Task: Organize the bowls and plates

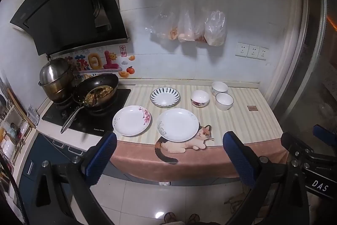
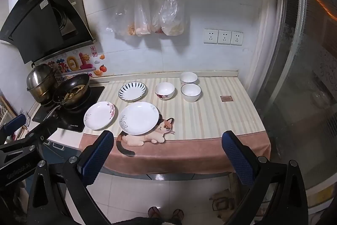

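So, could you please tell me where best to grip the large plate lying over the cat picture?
Probably by its near rim: the large plate lies flat and shallow, its front edge facing the open right tongs, nothing in between. Come in low from the counter's front edge.

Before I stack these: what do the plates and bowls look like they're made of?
Plates: likely glazed ceramic; glossy white with printed flower or stripe patterns. Bowls: the same glossy white glaze, thicker walls. Melamine can't be ruled out by look alone.
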Tool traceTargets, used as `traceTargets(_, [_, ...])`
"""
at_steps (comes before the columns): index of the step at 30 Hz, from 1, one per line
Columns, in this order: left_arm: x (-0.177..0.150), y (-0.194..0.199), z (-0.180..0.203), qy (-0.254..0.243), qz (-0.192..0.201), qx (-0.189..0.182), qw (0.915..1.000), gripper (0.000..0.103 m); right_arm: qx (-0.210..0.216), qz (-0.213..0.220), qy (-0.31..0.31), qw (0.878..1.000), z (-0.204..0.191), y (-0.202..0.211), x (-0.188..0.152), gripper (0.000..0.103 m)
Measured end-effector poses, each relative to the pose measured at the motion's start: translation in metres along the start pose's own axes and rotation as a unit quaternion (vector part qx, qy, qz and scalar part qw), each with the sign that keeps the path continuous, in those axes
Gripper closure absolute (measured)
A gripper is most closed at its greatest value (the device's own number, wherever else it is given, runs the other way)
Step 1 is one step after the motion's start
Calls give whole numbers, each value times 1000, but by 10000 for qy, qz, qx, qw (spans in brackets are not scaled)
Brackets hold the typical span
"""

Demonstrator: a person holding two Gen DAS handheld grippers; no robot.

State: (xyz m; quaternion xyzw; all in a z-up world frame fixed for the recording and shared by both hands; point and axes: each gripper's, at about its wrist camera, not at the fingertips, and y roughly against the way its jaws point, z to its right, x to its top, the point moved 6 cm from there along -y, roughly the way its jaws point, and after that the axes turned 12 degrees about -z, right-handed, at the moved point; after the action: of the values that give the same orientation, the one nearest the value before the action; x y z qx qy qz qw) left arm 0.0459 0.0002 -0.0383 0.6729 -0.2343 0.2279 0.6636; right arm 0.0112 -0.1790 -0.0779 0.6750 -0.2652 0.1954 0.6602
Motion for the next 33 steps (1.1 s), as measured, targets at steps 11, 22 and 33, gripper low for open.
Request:
traceTargets(11, [0, 0, 0, 16, -17, -18, 10000, 0, 9, 19, -5, 10000, 3, 1, 1, 0])
traceTargets(22, [0, 4, -14, 60, -9, -4, 10000, 0, 26, 34, 9, 10000, 5, 3, 6, 0])
traceTargets(33, [-2, 8, -17, 119, 21, 30, 9999, 0, 54, 51, 59, 10000, 0, 6, 7, 0])
